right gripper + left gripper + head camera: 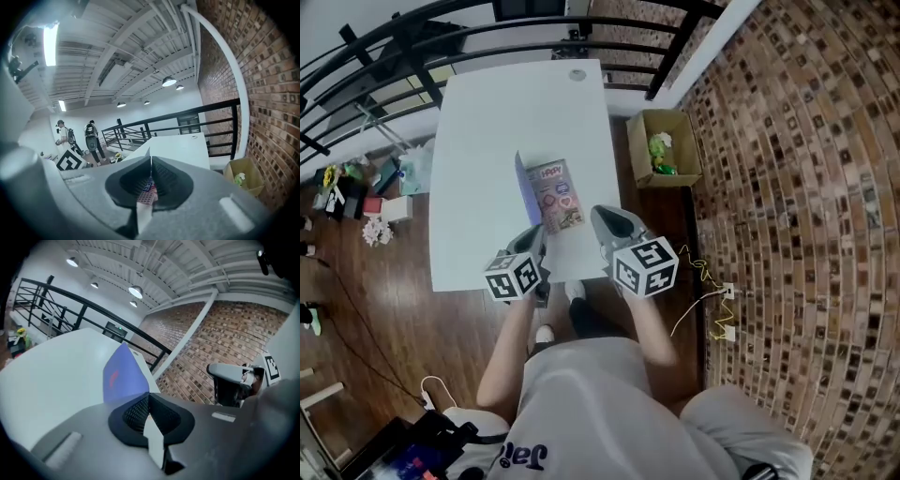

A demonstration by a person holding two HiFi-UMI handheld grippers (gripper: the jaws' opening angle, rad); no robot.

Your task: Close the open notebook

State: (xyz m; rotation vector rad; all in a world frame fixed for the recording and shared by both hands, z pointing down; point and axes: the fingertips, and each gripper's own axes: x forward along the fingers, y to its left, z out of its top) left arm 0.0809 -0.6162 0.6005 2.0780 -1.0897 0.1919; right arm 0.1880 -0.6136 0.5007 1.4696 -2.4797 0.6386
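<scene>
Left gripper point(149, 397) clenched on raised purple notebook cover point(124, 373); right gripper point(150, 162) pinching sticker-printed page point(560, 197). Release page, swing cover toward right gripper.

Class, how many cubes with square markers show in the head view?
2. One cube tops the left gripper, another the right gripper, both at the table's near edge; none looks hidden.
</scene>
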